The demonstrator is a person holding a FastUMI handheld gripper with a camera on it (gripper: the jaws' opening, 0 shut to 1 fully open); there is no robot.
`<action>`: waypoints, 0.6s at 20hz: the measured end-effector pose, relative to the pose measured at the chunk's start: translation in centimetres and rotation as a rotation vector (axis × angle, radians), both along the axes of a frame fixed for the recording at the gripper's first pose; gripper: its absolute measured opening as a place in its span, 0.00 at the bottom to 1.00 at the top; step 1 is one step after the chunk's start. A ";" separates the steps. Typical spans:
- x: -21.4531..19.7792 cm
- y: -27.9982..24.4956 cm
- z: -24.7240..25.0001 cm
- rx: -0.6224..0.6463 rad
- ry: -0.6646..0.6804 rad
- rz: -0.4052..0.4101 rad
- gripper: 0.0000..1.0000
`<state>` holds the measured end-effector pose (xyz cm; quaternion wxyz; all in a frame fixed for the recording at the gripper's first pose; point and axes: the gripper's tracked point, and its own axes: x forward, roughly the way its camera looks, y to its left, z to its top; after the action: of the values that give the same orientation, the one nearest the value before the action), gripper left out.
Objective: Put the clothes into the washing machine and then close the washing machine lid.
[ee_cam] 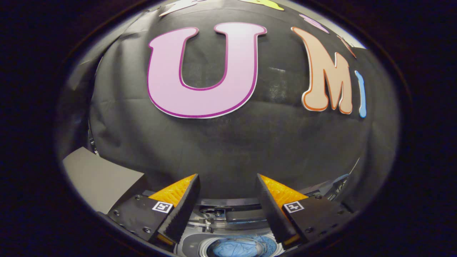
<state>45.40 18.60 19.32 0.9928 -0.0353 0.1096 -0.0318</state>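
My gripper (227, 178) is open, its two fingers spread wide with nothing between them, raised well above the washing machine. Below and between the fingers I see the machine's top (228, 214) and its round drum opening. Blue cloth (235, 247) lies inside the drum. The lid's hinge hardware (214, 213) shows at the back of the opening; I cannot tell how the lid itself stands. Ahead of the fingers hangs the booth's black cloth wall.
A grey flat panel (100, 178) slopes beside the left finger, at the machine's left. Some metal framing (339, 184) shows beyond the right finger. The black cloth wall stands close behind the machine.
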 end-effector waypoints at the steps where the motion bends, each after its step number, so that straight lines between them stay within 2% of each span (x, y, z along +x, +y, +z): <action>1: -0.9 0.1 -0.1 -0.004 -0.006 0.002 0.97; 7: -6.3 0.1 -1.6 0.004 -0.019 0.023 0.97; 12: -11.5 0.4 -5.3 0.039 0.011 0.055 0.96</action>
<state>33.87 18.97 14.00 0.9932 -0.0190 0.1148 -0.0022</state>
